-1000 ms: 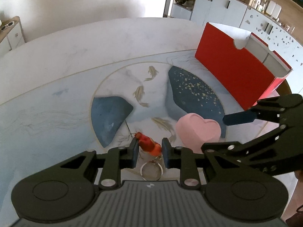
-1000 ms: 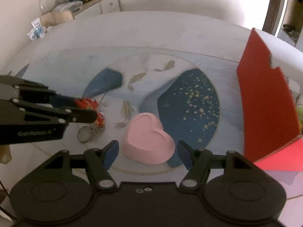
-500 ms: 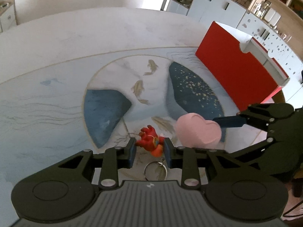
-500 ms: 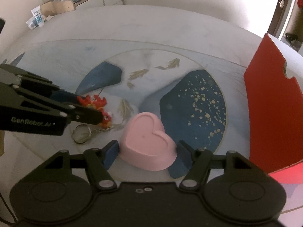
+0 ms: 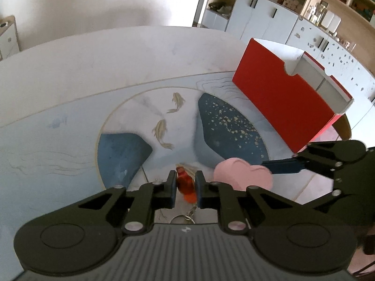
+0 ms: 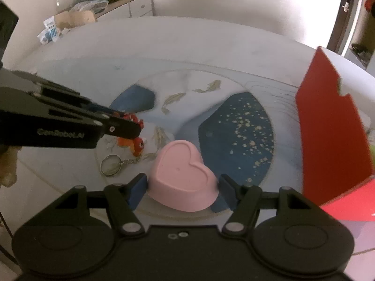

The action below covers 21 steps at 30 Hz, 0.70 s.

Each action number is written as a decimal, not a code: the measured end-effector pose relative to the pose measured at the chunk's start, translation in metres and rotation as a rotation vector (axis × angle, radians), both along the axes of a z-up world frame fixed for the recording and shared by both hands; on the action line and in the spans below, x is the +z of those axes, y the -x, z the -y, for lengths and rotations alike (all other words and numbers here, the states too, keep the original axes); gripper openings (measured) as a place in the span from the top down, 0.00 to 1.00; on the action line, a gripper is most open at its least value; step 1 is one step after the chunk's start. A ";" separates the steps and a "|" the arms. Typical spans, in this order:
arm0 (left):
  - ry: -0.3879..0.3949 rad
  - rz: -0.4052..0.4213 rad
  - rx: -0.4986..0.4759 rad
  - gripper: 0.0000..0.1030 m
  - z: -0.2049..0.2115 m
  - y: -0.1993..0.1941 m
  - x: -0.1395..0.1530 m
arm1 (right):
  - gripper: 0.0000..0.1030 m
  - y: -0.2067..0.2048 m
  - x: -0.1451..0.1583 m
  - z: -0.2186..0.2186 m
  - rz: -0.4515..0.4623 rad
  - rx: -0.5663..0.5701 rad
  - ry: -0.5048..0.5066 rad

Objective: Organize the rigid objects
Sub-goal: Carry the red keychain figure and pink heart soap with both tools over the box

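Left tool (image 5: 185, 185) clamped; right tool (image 6: 181, 187) gripping

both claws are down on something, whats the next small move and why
Probably lift both a little and carry toward the red box. The left claw has just been closing and now pinches the red fish keychain, its ring trailing on the table. The right claw brackets the pink heart box, pads at its sides. Neither item is in the box yet.

one pink heart box (image 6: 182, 175), one red fish keychain (image 6: 134, 144), one red storage box (image 5: 286, 107), two grippers.
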<state>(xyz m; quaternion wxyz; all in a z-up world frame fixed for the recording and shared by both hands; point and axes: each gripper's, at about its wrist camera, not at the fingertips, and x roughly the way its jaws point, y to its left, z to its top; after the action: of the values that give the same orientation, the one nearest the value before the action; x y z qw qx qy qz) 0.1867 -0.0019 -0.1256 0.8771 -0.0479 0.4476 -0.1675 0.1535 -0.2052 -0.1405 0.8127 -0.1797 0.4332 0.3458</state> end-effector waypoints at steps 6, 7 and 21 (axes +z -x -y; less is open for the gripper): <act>0.013 0.012 0.004 0.85 0.003 0.003 0.008 | 0.35 0.006 0.026 0.017 0.013 -0.025 -0.063; 0.010 0.014 0.004 0.85 0.004 0.004 0.010 | 0.35 0.006 0.030 0.020 0.015 -0.028 -0.071; 0.003 0.027 -0.007 0.85 0.036 -0.002 0.050 | 0.35 -0.024 0.088 0.078 0.073 -0.118 -0.144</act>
<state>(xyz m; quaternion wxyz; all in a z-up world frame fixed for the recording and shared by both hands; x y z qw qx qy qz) 0.1888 -0.0379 -0.0759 0.8825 -0.0456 0.4354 -0.1719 0.1779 -0.2831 -0.0523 0.8576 -0.1076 0.3874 0.3207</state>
